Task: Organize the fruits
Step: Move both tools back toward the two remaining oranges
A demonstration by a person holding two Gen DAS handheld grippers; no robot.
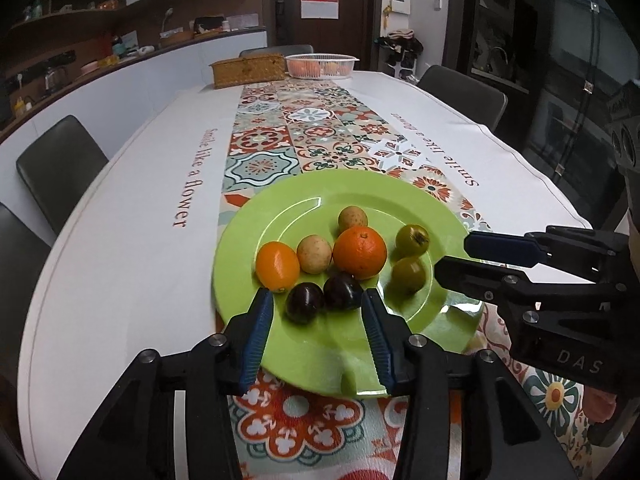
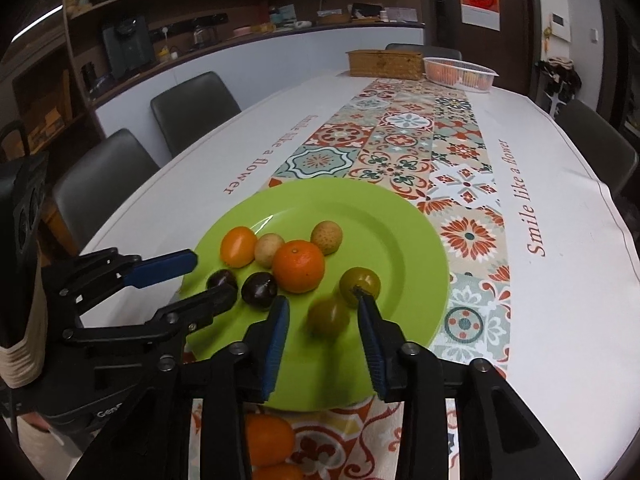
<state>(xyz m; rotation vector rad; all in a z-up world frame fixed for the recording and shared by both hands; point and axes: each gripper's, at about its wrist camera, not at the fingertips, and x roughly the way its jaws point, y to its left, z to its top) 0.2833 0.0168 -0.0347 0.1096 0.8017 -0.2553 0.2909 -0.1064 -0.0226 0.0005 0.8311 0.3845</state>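
Note:
A green plate (image 1: 400, 200) (image 2: 400, 240) holds an orange (image 1: 359, 252) (image 2: 298, 266), a smaller orange fruit (image 1: 277, 266) (image 2: 238, 246), two tan fruits (image 1: 314, 254) (image 1: 352, 219), two dark plums (image 1: 304, 303) (image 1: 342, 291) and two green fruits (image 1: 412, 239) (image 1: 408, 274). My left gripper (image 1: 318, 300) is open just in front of the plums. My right gripper (image 2: 324, 312) is open, with one blurred green fruit (image 2: 328, 316) between its fingers and the other green fruit (image 2: 360, 283) just beyond the right fingertip. More orange fruit (image 2: 268, 438) lies under the right gripper, off the plate.
The table wears a white cloth with a patterned runner (image 1: 312, 128). A wicker box (image 1: 248, 70) and a white basket of fruit (image 1: 322, 65) stand at the far end. Dark chairs (image 1: 60, 164) (image 2: 192, 108) line the sides.

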